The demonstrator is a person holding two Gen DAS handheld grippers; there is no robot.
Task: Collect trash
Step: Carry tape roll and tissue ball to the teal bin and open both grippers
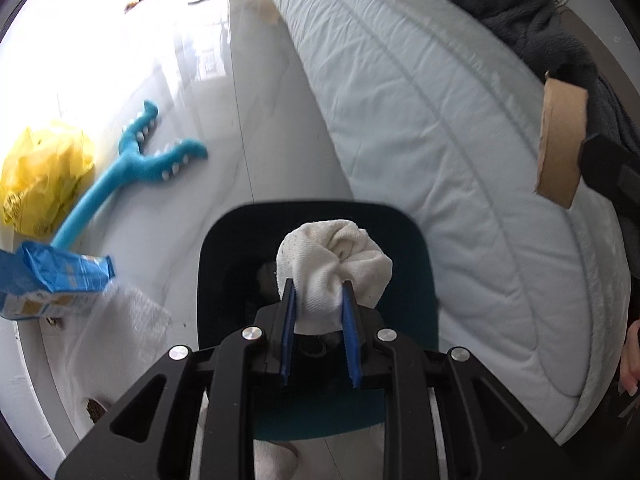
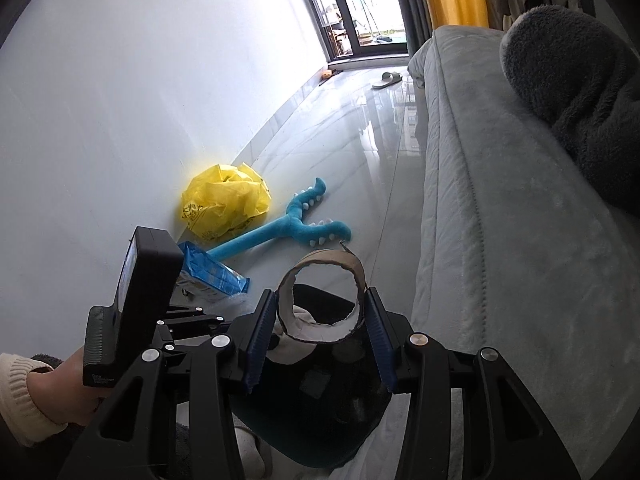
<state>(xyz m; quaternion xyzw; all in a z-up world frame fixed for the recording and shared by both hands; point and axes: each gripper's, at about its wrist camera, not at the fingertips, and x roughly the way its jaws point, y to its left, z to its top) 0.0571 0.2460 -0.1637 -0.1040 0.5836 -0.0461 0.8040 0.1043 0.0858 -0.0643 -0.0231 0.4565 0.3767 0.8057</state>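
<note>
- Nearest to us, the left gripper (image 1: 319, 294) is clamped on a crumpled white cloth (image 1: 334, 268), its blue pads pinching the wad from both sides.
- That wad hangs right over the mouth of a dark teal bin (image 1: 416, 240) standing on the pale tiled floor (image 1: 256, 128), just beside the bed.
- In the right wrist view, our right gripper (image 2: 322, 312) squeezes a brown cardboard ring (image 2: 320, 296) between its pads, also above the bin (image 2: 320, 412); in the left wrist view the ring (image 1: 560, 140) hangs in front of the bed.
- A hand (image 2: 60, 388) with a cream cuff holds the left gripper's handle at the lower left of that view.
- Just past the bin, by the wall, we see a blue and white wrapper (image 1: 52, 280) lying on clear bubble wrap (image 1: 120, 320).
- Beyond it lies a blue plush toy (image 2: 296, 220) with white teeth, touching a crumpled yellow plastic bag (image 2: 224, 204) against the wall.
- To the right runs a bed with a pale quilted cover (image 1: 420, 120), a dark grey fleece (image 2: 580, 100) heaped on it.
- Farthest off, a slipper (image 2: 386, 79) sits on the floor near the glass door (image 2: 360, 8).
</note>
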